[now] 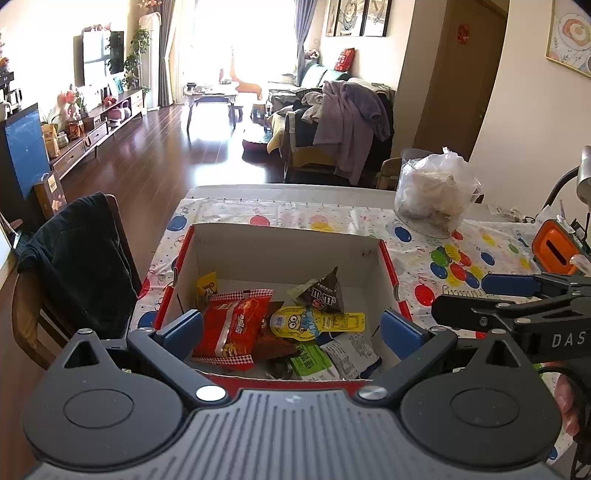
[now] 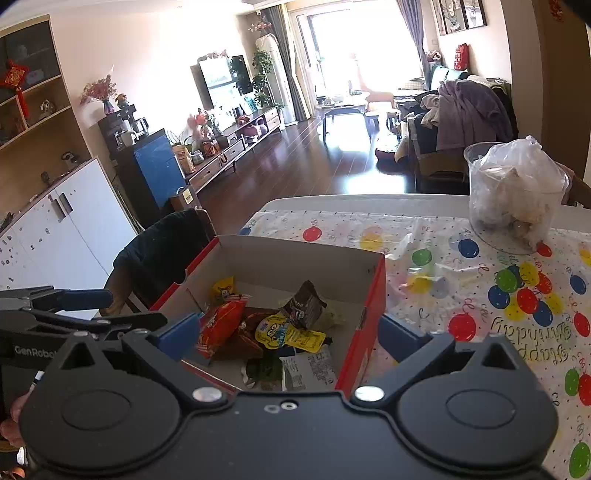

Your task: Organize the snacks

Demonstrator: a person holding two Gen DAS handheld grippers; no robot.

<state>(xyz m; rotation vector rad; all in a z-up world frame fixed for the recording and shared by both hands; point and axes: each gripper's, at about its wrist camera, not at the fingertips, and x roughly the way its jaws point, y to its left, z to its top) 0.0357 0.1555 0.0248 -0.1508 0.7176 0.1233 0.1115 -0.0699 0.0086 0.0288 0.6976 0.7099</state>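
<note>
Both wrist views close above snack box [image 1: 288, 243]

Dark wood floor [image 1: 155, 155], sunlit window [image 1: 236, 29], clothes-piled sofa [image 1: 332, 122], wall television [image 2: 225, 77]

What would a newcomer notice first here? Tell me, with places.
The red box in the middle of the table, open, holding a heap of snacks: a red packet, a yellow Minion pouch and a brown M&M's bag. Both grippers, left and right, gape open over its near edge, holding nothing. Beyond, the balloon tablecloth and a clear tub stuffed with a plastic bag at the far right.
</note>
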